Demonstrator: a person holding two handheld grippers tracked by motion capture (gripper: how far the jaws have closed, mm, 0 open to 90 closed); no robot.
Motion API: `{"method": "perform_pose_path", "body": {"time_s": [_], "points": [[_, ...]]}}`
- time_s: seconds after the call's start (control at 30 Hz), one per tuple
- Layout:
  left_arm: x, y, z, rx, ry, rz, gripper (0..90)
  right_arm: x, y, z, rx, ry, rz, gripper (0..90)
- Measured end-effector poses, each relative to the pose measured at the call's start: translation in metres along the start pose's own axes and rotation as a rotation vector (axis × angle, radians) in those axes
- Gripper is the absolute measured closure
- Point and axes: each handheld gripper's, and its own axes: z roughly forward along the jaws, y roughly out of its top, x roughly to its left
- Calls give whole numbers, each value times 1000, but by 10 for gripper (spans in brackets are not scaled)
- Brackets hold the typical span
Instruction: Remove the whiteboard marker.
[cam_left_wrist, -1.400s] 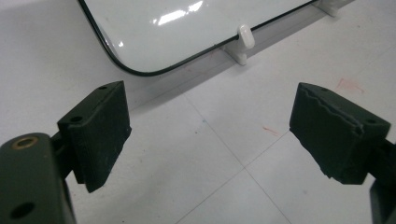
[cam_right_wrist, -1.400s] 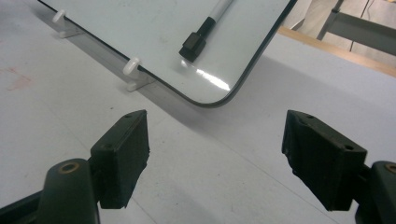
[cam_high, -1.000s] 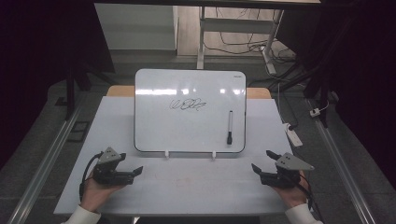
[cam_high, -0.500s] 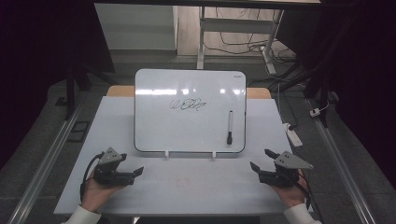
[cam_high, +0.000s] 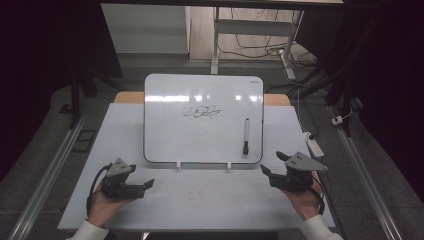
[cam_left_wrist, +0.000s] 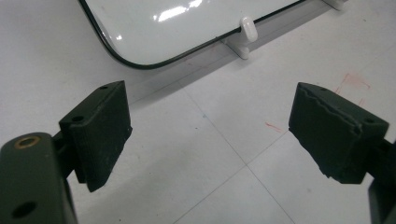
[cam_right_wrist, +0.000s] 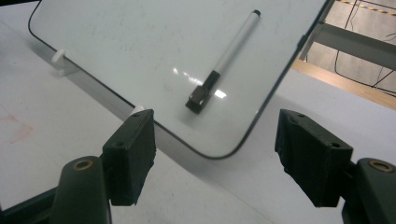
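Both the left hand-held gripper (cam_high: 142, 186) and the right hand-held gripper (cam_high: 269, 172) rest on the white surface (cam_high: 210, 200) with jaws apart and empty, near the propped whiteboard (cam_high: 200, 135) where a marker (cam_high: 246, 136) sticks.

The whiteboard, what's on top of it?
On the whiteboard lies a marker near its right edge, cap end toward the person, and a black scribble sits in the middle. What is under the board is hidden.
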Motion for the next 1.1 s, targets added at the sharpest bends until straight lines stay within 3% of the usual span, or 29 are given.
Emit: {"method": "perform_pose_path", "body": {"time_s": [0.6, 1.1], "points": [[-3, -1, 2, 2, -11, 12, 141, 7, 35, 40, 37, -63, 39, 314], [-4, -2, 4, 11, -19, 31, 147, 2, 63, 88, 79, -148, 97, 427]]}}
